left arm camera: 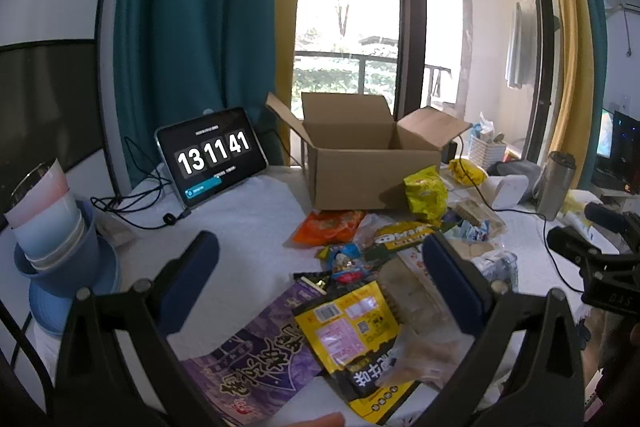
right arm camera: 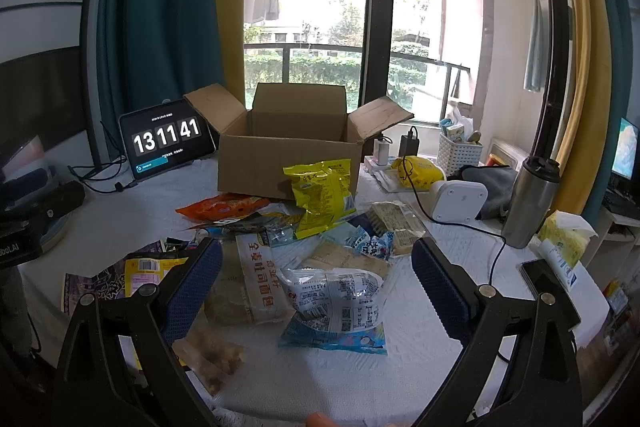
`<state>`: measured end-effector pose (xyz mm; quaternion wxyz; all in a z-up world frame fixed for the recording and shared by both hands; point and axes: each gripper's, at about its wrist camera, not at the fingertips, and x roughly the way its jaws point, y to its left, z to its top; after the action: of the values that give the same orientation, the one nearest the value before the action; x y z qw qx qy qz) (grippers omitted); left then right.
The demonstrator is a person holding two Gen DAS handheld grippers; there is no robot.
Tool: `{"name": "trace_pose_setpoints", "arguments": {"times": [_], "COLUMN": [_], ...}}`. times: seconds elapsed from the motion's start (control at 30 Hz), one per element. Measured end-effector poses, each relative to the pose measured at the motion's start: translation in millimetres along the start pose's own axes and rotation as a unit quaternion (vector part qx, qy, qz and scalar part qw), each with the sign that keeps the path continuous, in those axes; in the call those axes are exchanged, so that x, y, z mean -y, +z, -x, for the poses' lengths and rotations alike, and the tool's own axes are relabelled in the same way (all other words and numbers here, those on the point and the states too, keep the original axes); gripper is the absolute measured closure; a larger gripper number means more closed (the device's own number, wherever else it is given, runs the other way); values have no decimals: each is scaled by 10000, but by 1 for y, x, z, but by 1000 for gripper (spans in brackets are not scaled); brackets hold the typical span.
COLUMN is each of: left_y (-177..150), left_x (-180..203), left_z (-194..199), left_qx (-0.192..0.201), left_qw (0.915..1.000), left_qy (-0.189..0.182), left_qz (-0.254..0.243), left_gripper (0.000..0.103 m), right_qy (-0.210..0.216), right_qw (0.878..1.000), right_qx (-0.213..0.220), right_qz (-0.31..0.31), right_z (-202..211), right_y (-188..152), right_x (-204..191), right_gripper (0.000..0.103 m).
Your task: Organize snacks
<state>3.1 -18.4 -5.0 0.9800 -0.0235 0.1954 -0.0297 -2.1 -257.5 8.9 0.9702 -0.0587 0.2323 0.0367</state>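
Left wrist view, left to right: stacked cups (left arm camera: 44,211) stand at the table's (left arm camera: 248,219) left edge; a tablet (left arm camera: 212,157) showing 13 11 41 leans behind them, with a cable beside it. The left tool (left arm camera: 320,263) hangs above the table with its fingers spread and nothing between them; a purple packet (left arm camera: 248,359) and a yellow-and-black packet (left arm camera: 352,331) lie below it, overlapping. An open cardboard box (left arm camera: 360,163) stands upright at the table's far middle, flaps out. In front of it lie an orange packet (left arm camera: 328,227) and a yellow-green bag (left arm camera: 426,193), the bag leaning against the box's right front corner.

Right wrist view, left to right: the right tool (right arm camera: 316,265) also has its fingers spread, holding nothing, above a clear bread pack (right arm camera: 256,279) and a white-and-blue printed bag (right arm camera: 336,301) lying side by side near the table's front edge. Farther right stand a white device (right arm camera: 460,201) with a black cord, a steel tumbler (right arm camera: 528,201) and a dark phone (right arm camera: 550,289), apart from the snack heap.
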Motion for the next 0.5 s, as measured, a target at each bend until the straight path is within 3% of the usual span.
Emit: {"name": "trace_pose_setpoints", "arguments": {"times": [0.5], "left_y": [-1], "left_x": [3], "left_z": [0], "left_qx": [-39], "left_qw": [10000], "left_qy": [-58], "left_qz": [-25], "left_gripper": [0], "right_qy": [3], "right_qw": [10000], "right_qx": [-18], "right_qz": [0], "right_z": [-1], "right_y": [-2], "right_x": [-1], "right_gripper": [6]}}
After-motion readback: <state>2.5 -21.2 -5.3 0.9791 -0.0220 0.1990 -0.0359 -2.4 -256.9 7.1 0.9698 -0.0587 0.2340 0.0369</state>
